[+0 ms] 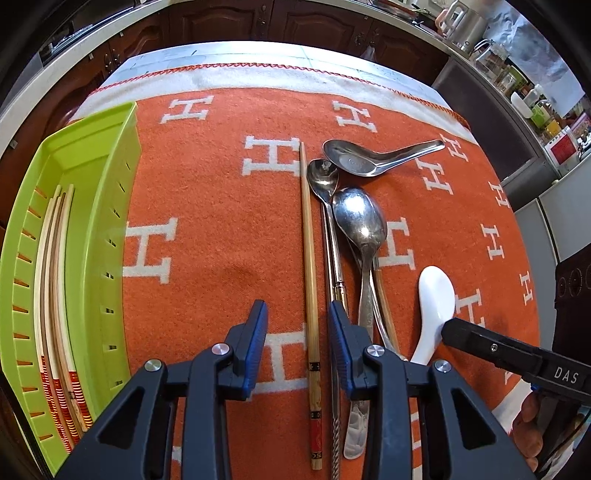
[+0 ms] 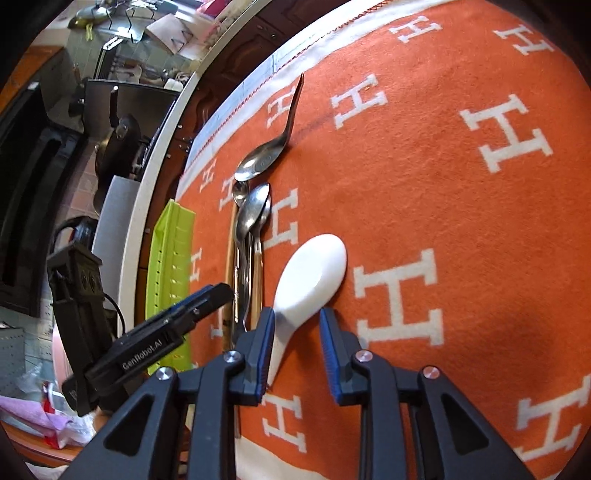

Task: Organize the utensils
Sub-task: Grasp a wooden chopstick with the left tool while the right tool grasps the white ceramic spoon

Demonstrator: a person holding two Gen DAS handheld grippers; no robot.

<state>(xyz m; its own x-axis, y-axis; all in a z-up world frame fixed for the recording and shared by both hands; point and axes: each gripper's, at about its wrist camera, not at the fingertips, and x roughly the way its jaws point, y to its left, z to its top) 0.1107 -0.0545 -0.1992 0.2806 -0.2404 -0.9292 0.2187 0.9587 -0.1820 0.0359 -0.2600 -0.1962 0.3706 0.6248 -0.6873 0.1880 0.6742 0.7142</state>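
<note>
A bamboo chopstick lies lengthwise on the orange cloth between the fingers of my left gripper. The gripper is open and its pads stand clear of the chopstick. Right of it lies a bundle of three metal spoons over a metal chopstick and another wooden one. The white ceramic spoon lies bowl down, its handle running between the fingers of my right gripper. That gripper is open, its right pad apart from the handle. The green tray at left holds several chopsticks.
The orange cloth with white H letters covers the table, and its far edge has a white border. Dark kitchen cabinets stand beyond. One right-gripper finger reaches in beside the white spoon. The tray lies along the table's edge.
</note>
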